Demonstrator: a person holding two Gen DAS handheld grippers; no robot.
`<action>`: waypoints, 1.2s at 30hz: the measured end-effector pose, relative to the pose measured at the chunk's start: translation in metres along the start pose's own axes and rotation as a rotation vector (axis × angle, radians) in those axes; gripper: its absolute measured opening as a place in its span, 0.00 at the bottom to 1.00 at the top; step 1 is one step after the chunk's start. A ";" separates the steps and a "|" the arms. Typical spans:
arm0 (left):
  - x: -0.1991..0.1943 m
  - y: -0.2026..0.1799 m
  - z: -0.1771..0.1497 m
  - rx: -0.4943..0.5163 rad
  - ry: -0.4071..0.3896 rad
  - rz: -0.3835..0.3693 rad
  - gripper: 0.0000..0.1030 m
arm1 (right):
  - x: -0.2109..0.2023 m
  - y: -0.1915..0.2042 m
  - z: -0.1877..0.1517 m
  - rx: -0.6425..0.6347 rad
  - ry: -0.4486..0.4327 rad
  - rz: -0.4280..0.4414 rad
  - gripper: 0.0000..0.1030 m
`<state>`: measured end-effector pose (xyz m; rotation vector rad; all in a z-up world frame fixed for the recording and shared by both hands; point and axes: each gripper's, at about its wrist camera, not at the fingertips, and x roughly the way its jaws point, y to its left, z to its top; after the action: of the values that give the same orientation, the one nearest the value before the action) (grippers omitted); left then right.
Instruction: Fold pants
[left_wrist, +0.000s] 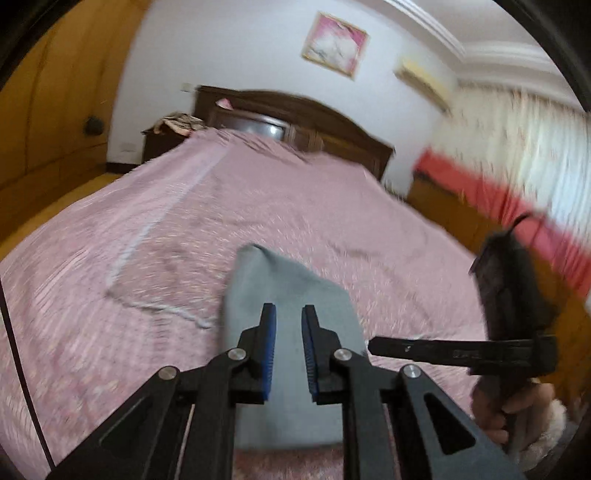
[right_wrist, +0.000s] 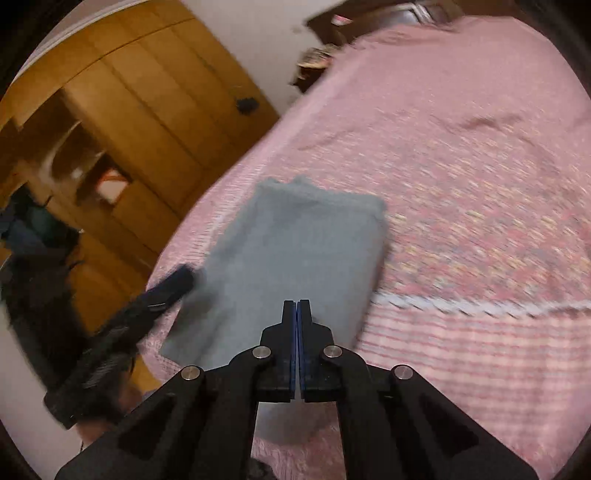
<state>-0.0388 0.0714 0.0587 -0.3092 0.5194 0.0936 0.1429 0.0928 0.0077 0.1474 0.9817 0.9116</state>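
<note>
Grey pants (left_wrist: 291, 280) (right_wrist: 295, 240) lie folded into a flat rectangle on the pink bedspread (left_wrist: 147, 221) (right_wrist: 461, 184), near the bed's front edge. My left gripper (left_wrist: 289, 310) hovers over them with a narrow gap between its blue pads; no cloth sits between them. My right gripper (right_wrist: 297, 302) is shut, pads pressed together on nothing, just above the near end of the pants. In the left wrist view the right gripper (left_wrist: 406, 349) shows from the side at the right, held by a hand (left_wrist: 495, 410). The left gripper (right_wrist: 177, 280) appears blurred at the pants' left edge in the right wrist view.
A dark wooden headboard (left_wrist: 295, 114) closes the far end of the bed, with a nightstand (left_wrist: 162, 136) beside it. A wooden wardrobe (left_wrist: 44, 110) (right_wrist: 147, 110) stands left of the bed. A red cloth (left_wrist: 480, 192) covers furniture at the right, under curtains.
</note>
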 end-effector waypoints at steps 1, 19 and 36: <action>0.014 -0.003 -0.001 0.024 0.036 0.028 0.14 | 0.008 -0.004 -0.001 0.001 0.021 -0.025 0.04; 0.001 0.035 -0.032 -0.050 -0.040 0.202 0.46 | 0.138 0.126 0.176 -0.554 0.421 -0.127 0.24; 0.010 0.061 -0.060 -0.168 0.109 0.074 0.21 | 0.156 0.095 0.206 -0.544 0.423 -0.512 0.01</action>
<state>-0.0688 0.1109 -0.0115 -0.4615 0.6329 0.1938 0.2802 0.3232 0.0713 -0.7530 1.0514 0.7102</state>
